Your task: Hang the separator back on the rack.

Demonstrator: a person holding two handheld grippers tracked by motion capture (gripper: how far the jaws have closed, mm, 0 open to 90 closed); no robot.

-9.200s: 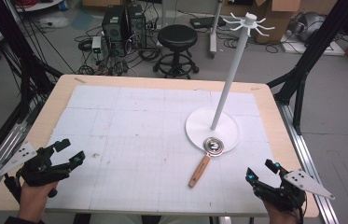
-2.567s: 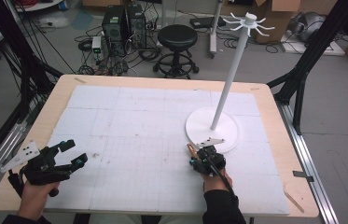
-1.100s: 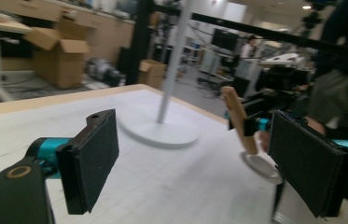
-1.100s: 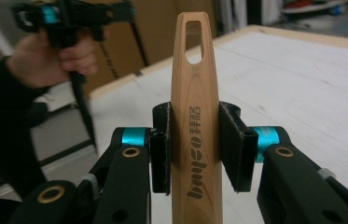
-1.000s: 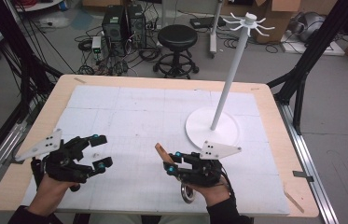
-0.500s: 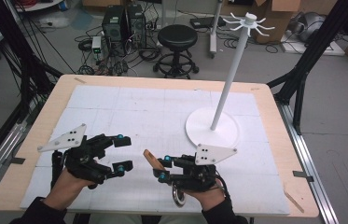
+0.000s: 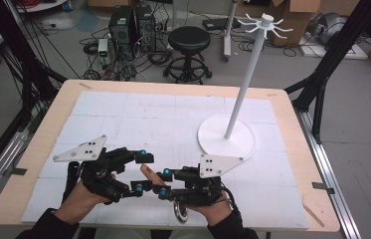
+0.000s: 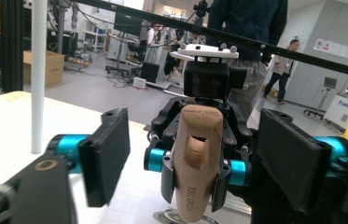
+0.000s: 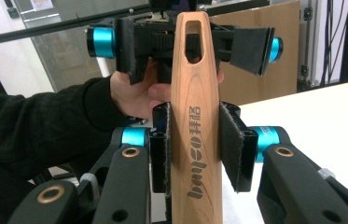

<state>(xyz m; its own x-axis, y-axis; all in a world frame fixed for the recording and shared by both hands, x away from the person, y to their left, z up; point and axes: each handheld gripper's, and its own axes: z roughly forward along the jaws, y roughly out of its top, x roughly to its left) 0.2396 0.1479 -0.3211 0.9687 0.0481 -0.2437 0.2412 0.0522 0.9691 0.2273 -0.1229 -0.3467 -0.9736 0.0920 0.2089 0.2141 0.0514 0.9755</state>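
fingers of the right gripper (image 9: 192, 154) stay clenched on the wooden handle (image 9: 195, 116) of the strainer (image 7: 180, 213), lifted off the worktop (image 7: 282, 199) and carried left from the white stand (image 7: 227, 137). the left gripper (image 8: 199, 154) has come across to meet it, its fingers just closing around the handle's tip but not yet touching, so a handover looks near.

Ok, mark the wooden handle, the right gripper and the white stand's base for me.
wooden handle (image 9: 195, 140), right gripper view, on its printed middle.
right gripper (image 9: 195, 151), right gripper view, between its pads, clamped on the handle.
white stand's base (image 7: 213, 139), high view, on the bare disc left of the pole.
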